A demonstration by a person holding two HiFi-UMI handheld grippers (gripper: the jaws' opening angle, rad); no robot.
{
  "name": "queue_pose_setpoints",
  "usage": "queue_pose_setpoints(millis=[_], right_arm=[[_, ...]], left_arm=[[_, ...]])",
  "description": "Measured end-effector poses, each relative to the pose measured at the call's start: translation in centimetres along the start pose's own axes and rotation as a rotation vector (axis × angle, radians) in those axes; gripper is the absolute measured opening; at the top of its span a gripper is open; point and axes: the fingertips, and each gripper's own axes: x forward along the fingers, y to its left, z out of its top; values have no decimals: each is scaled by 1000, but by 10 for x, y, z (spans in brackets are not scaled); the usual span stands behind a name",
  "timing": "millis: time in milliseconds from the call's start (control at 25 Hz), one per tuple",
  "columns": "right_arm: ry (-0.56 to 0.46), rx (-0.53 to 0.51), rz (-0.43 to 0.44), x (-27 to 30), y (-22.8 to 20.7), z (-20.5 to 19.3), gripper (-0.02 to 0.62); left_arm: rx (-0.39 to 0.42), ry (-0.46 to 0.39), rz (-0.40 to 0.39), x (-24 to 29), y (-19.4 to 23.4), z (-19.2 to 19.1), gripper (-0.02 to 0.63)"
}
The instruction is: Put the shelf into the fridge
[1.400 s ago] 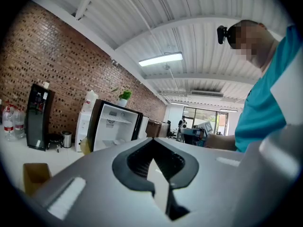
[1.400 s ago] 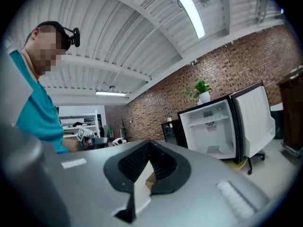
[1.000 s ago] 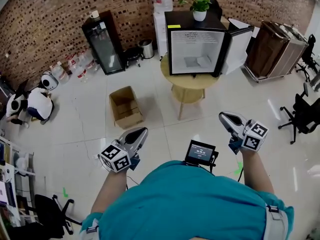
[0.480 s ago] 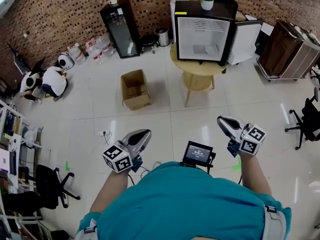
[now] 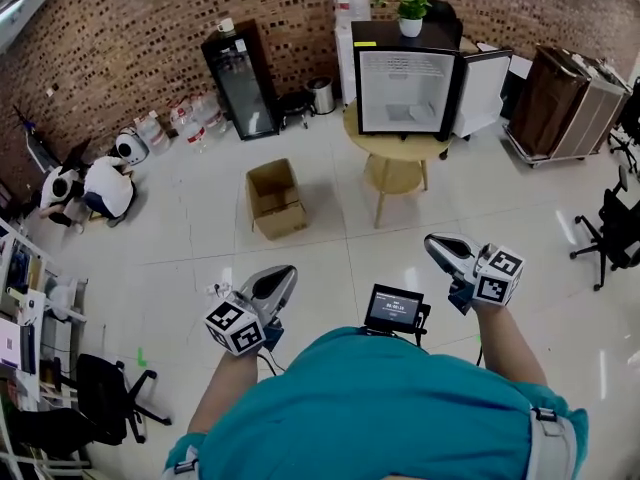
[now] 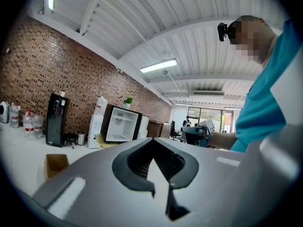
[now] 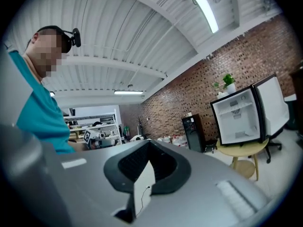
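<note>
tongs: left tongs (image 5: 280, 278) and right tongs (image 5: 437, 245) are both closed with nothing between the jaws. I hold them at waist height, either side of the small screen unit (image 5: 393, 308).
fridge: mini fridge (image 5: 405, 76) with its door (image 5: 482, 88) swung open. It stands on the round wooden counter (image 5: 395, 145), well apart from me across the tiled floor.
shelf: no loose shelf shows in any view, and the cardboard box (image 5: 276, 200) looks hollow from above. Inside the fridge a white ledge (image 7: 234, 108) spans the upper part and something pale lies on the bottom. Both are too small to tell whether either is the shelf.
stage: this fits a shelf already seated in the fridge, or one somewhere out of frame. Can't call it from here.
handling (judgement): a shelf for a fridge this size should be flat, stiff and fairly light. Glass would be slick and breakable; wire would be easier to pinch. The thin front edge suits the jaws, one tongs toward each end. Keep it level so it doesn't jam on the side rails.
change: vs 1.0 s ago the fridge is smaller in the head view with more floor between us. Both gripper views also show it smaller than 1.4 s ago, so I'm further back. Jaws are closed then and now.
</note>
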Motion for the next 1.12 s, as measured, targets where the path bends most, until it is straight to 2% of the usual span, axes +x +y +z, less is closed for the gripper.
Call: queue_pose_setpoints(millis=[160, 360, 520, 920, 1120], right_arm=[[-11, 28, -31, 31, 25, -10, 2], [31, -33, -21, 85, 49, -15, 0], [49, -58, -7, 107, 62, -13, 0], [85, -74, 19, 123, 55, -19, 0], [88, -84, 32, 124, 44, -14, 0]], left_arm=[[33, 6, -8, -43, 17, 9, 3], [7, -19, 11, -81, 56, 21, 3], [20, -42, 4, -96, 66, 26, 3], [-15, -60, 41, -102, 76, 21, 3], [11, -64, 42, -93, 79, 22, 3]])
